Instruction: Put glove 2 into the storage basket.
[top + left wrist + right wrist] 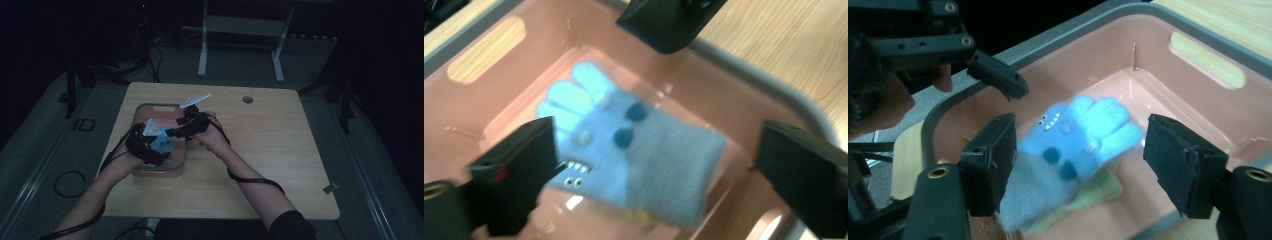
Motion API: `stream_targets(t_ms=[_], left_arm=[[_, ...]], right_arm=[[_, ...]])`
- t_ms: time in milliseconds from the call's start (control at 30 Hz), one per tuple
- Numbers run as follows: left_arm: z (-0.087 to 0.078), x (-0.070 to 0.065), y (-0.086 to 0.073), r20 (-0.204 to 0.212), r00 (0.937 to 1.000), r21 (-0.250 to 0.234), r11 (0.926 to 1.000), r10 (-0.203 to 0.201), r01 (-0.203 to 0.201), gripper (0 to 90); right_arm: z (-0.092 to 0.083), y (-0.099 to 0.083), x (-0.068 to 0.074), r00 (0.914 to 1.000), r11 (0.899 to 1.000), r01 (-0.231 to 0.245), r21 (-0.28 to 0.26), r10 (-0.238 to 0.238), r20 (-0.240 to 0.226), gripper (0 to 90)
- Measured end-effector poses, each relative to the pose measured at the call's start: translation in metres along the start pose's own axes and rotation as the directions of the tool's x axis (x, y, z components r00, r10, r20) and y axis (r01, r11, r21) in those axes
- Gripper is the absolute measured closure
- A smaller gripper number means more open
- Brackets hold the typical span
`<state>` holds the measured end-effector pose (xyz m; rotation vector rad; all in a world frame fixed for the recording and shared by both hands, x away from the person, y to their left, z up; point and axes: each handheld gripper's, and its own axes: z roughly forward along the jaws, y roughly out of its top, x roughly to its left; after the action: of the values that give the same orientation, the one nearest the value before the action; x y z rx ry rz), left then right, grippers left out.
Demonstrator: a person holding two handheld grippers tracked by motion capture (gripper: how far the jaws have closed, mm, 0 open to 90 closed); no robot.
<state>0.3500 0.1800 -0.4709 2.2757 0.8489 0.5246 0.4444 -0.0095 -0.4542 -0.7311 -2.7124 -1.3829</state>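
A light blue glove with a small monster face lies inside a pink bin with a grey rim; it looks blurred. In the right gripper view the glove rests over a pale green cloth on the bin's floor. My left gripper is open, its jaws standing wide on either side of the glove. My right gripper is open too, with the glove between its jaws. In the high view both grippers, left and right, hang over the bin from opposite sides, tips close together above the glove.
The bin stands at the left of a wooden table that has a round hole near its far edge. A white metal frame stands on the floor beyond. Black cables trail from both grippers along the forearms.
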Motion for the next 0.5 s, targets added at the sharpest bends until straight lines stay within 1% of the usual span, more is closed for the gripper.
stream_targets(t_ms=[67,100,133,200,267,333,433,500], left_arm=[[-0.001,-0.005,0.002,0.001,1.0000,-0.034,0.9994,-0.005,0.005,1.7],[-0.001,-0.007,0.003,0.004,0.9999,-0.056,0.9983,-0.014,0.015,1.7],[-0.001,-0.009,0.005,0.006,0.9999,-0.062,0.9980,-0.015,0.015,1.7],[0.000,-0.014,0.008,0.017,0.9999,-0.079,0.9969,-0.004,0.006,1.7],[0.002,-0.019,0.012,0.029,0.9996,-0.087,0.9962,0.001,0.002,1.7],[0.005,-0.024,0.015,0.035,0.9993,-0.094,0.9955,0.011,-0.007,1.7],[0.010,-0.030,0.021,0.058,0.9983,-0.112,0.9937,0.005,0.001,1.7],[0.013,-0.035,0.024,0.057,0.9982,-0.119,0.9929,0.017,-0.011,1.7]], right_arm=[[-0.008,-0.004,0.000,0.9997,1.000,0.021,-0.017,-0.021,-0.012,23.1],[-0.010,-0.006,0.000,0.9997,1.000,0.022,-0.017,-0.022,-0.008,21.4],[-0.014,-0.009,-0.001,0.9996,0.999,0.028,-0.018,-0.028,-0.002,19.7],[-0.021,-0.015,-0.003,0.9995,0.999,0.032,-0.022,-0.032,-0.004,18.3],[-0.027,-0.021,-0.005,0.9992,0.999,0.038,-0.028,-0.038,0.009,16.9],[-0.032,-0.027,-0.008,0.9982,0.998,0.053,-0.021,-0.052,0.030,16.1],[-0.041,-0.037,-0.014,0.9985,0.999,0.039,-0.025,-0.038,0.039,16.0],[-0.048,-0.044,-0.019,0.9979,0.999,0.035,-0.025,-0.034,0.054,16.0]])
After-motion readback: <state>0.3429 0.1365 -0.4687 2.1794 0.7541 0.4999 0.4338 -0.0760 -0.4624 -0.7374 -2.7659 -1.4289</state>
